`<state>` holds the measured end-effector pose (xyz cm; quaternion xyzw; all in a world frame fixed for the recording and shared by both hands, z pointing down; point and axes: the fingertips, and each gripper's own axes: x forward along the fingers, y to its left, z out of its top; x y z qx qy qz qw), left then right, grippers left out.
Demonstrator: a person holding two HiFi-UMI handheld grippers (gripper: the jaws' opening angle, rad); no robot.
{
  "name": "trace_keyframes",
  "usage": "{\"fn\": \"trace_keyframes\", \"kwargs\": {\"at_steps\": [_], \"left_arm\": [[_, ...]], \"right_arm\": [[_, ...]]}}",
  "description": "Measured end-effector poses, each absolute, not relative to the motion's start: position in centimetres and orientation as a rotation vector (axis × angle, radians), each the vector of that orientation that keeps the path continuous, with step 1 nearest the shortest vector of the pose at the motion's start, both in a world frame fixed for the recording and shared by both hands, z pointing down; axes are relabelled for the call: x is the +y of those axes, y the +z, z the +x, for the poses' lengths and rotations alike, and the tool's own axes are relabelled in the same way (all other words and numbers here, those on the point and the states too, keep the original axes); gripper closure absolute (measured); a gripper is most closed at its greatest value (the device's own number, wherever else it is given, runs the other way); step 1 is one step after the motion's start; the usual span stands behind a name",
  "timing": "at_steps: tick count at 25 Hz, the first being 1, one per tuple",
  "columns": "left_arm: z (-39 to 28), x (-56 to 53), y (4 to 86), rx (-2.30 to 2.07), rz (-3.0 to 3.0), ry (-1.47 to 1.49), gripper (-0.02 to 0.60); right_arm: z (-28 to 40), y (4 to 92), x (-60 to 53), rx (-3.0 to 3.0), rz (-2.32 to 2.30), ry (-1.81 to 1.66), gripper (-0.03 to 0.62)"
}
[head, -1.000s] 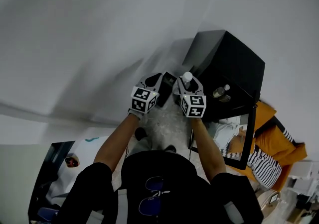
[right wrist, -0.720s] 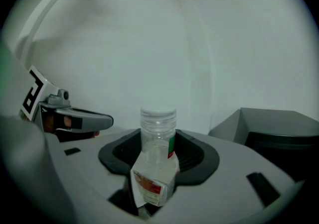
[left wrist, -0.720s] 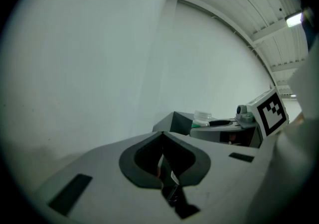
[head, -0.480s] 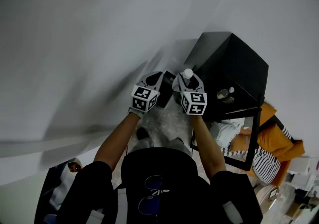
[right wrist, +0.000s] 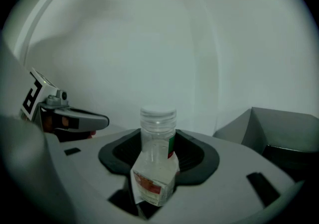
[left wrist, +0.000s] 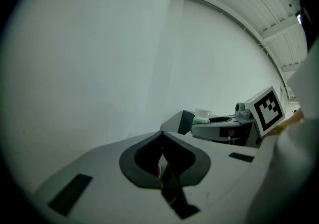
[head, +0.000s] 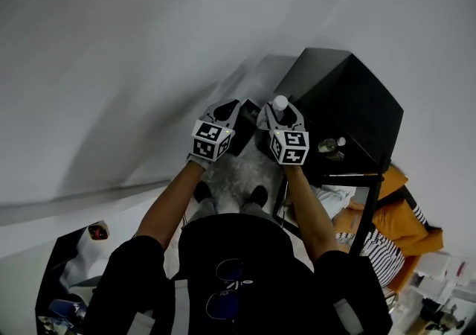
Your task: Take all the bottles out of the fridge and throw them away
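From the head view, my two grippers sit side by side in front of me, near a white wall point(head: 149, 43). My right gripper point(head: 281, 109) is clamped on a clear bottle point(head: 280, 105), whose white cap stands up just above the jaw tips. My left gripper point(head: 223, 109) is just beside it, with its tips drawn together. The black fridge point(head: 349, 99) stands to the right, close behind my right gripper. A second bottle point(head: 331, 146) sits at the fridge's open front. I cannot tell what it rests on.

In the left gripper view, my left gripper point(left wrist: 162, 161) has its jaws pressed together with nothing between them. Off to the right I see my right gripper point(left wrist: 224, 127), with the bottle point(left wrist: 202, 115) cap poking up from it and the fridge point(left wrist: 180, 121) corner just behind.

In the right gripper view, my right gripper point(right wrist: 159, 154) has its jaws fairly wide, with both pads against the bottle point(right wrist: 152, 178). It stands nearly upright between them, cap up and clear of the pads, with its label at the lower end. My left gripper point(right wrist: 75, 118) shows at the left, apart from the bottle. The fridge point(right wrist: 279, 128) is at the right.
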<state>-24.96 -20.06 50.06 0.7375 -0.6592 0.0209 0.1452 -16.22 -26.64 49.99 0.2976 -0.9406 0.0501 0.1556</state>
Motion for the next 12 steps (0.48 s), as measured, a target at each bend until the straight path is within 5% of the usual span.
{"fn": "trace_keyframes", "kwargs": {"at_steps": [12], "left_arm": [[-24.4,-22.8,57.0,-1.877,2.065,0.13,0.583]], "right_arm": [[-16.8,57.7,-30.4,-2.698,0.743,0.198,0.387]]}}
